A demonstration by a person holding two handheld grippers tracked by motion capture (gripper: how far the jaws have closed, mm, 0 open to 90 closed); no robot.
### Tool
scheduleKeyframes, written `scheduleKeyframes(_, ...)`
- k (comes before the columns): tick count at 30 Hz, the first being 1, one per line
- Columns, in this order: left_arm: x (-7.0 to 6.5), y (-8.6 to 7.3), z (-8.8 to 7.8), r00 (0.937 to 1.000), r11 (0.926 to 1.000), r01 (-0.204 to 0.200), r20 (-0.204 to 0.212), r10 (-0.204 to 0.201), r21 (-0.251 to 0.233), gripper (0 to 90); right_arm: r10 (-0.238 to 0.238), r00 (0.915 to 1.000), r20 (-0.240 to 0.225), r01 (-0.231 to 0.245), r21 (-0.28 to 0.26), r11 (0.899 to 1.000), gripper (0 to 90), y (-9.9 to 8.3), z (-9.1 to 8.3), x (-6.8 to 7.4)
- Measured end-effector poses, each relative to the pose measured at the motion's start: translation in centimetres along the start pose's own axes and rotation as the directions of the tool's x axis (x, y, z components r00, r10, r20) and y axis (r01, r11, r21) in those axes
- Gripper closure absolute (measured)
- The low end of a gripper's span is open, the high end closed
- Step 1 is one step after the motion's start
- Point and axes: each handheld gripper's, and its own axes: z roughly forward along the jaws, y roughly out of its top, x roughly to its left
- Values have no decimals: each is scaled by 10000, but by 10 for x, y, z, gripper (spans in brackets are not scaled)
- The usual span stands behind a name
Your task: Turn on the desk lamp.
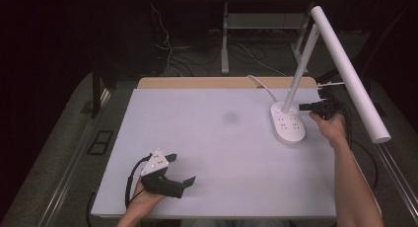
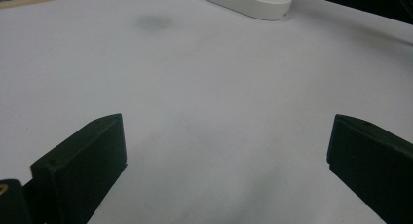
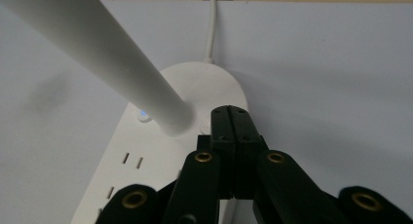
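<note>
A white desk lamp stands at the table's right: an oval base (image 1: 288,123) with socket slots, a slanted pole (image 1: 299,69) and a long tube head (image 1: 351,71). My right gripper (image 1: 301,107) is shut with nothing between its jaws. In the right gripper view its tips (image 3: 232,113) sit over the base (image 3: 214,80) just right of the pole's foot (image 3: 97,53), beside a small round button; touching or not is unclear. A blue light (image 3: 142,115) glows left of the pole. My left gripper (image 1: 183,169) rests open at the front left, its jaws (image 2: 224,136) wide apart over bare table.
The lamp's white cable (image 3: 211,24) runs from the base to the table's wooden back edge (image 1: 222,82). A faint dark smudge (image 1: 230,117) marks the white tabletop near the middle. Cables and table legs lie on the dark floor behind.
</note>
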Motion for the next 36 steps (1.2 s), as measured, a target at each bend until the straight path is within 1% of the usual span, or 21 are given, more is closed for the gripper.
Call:
scheduleKeyframes(1,0,0,0,10000,10000,19,0,-19,-9,0,-39,10000,-51,39,48,10000,891,0,1,-2)
scheduleKeyframes(2,0,0,0,10000,10000,9,-7,-9,-18,0,126,9999,-110,-126,25,9999,890,0,3,-2)
scheduleKeyframes(5,1,0,-1,10000,10000,34,-23,-34,-38,0,242,9995,-186,-241,52,9997,890,-1,9,-3)
scheduleKeyframes(8,1,0,-1,10000,10000,58,-24,-58,-41,0,249,9994,-245,-248,38,9997,891,0,14,-2)
scheduleKeyframes(9,1,0,-1,10000,10000,64,-35,-64,-60,0,170,9996,-240,-169,56,9998,891,0,16,-2)
scheduleKeyframes(11,1,0,-1,10000,10000,66,-36,-66,-53,0,133,9997,-224,-129,180,9998,891,0,19,-1)
scheduleKeyframes(16,1,0,-1,10000,9999,72,-38,-72,-72,0,93,9997,-221,-91,100,9999,891,0,25,1)
scheduleKeyframes(17,2,0,-2,10000,10000,64,-46,-64,-44,0,159,9997,-211,-158,76,9998,891,0,26,2)
scheduleKeyframes(21,1,0,-2,9999,10000,76,-84,-77,-60,0,115,9997,-199,-116,-57,9999,891,0,28,5)
scheduleKeyframes(22,1,0,-3,9999,9999,76,-103,-77,-65,0,-2,9998,-182,0,-122,9999,891,-1,29,5)
scheduleKeyframes(24,2,0,-4,9999,10000,54,-131,-55,-84,0,152,9993,-337,-155,-93,9998,891,-1,29,6)
scheduleKeyframes(25,1,0,-4,9999,9999,76,-143,-77,-90,0,125,9995,-288,-130,-145,9998,892,-2,29,6)
scheduleKeyframes(26,1,0,-4,9999,9999,48,-163,-49,-89,0,215,9994,-287,-217,-88,9997,892,-2,29,7)
scheduleKeyframes(29,1,0,-4,9998,9999,77,-168,-80,-137,0,25,10000,-73,-26,-72,10000,892,-1,29,9)
scheduleKeyframes(32,1,0,-4,9999,9999,51,-145,-53,-113,0,-78,10000,27,78,-79,9999,893,-2,29,10)
scheduleKeyframes(36,0,0,-4,9999,9999,47,-157,-49,-125,0,194,9996,-181,-197,-203,9996,894,-5,29,8)
